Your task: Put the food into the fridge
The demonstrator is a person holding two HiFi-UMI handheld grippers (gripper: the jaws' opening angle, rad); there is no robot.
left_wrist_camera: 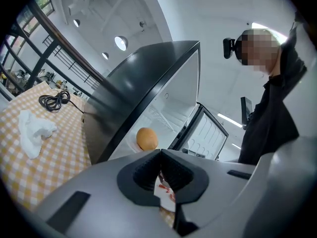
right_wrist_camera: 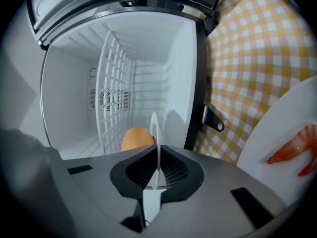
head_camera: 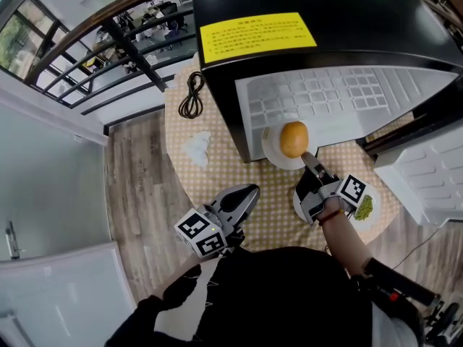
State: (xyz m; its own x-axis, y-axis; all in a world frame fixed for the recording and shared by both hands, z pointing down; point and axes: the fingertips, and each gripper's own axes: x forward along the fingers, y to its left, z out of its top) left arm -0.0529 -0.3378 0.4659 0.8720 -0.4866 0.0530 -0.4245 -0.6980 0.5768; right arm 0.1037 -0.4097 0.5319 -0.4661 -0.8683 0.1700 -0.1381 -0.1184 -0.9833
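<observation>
A golden bun (head_camera: pixel 293 138) lies on a small white plate (head_camera: pixel 275 155) at the mouth of the open black fridge (head_camera: pixel 304 6). My right gripper (head_camera: pixel 309 162) is shut on the plate's near rim. The right gripper view shows that thin rim (right_wrist_camera: pixel 154 125) standing edge-on between the pads, with the bun (right_wrist_camera: pixel 134 138) behind it and the white fridge inside (right_wrist_camera: pixel 148 73) beyond. My left gripper (head_camera: pixel 244 194) hangs shut and holds nothing near the table's front edge, pointing at the fridge. From the left gripper view the bun (left_wrist_camera: pixel 146 138) sits at the fridge opening.
The fridge door (head_camera: pixel 427 172) stands open to the right. A plate of shrimp (right_wrist_camera: pixel 290 155) and a plate with green food (head_camera: pixel 365 208) rest on the checkered table (head_camera: pixel 217 165). A black cable (head_camera: pixel 192 96) and a crumpled tissue (head_camera: pixel 197 147) lie left of the fridge.
</observation>
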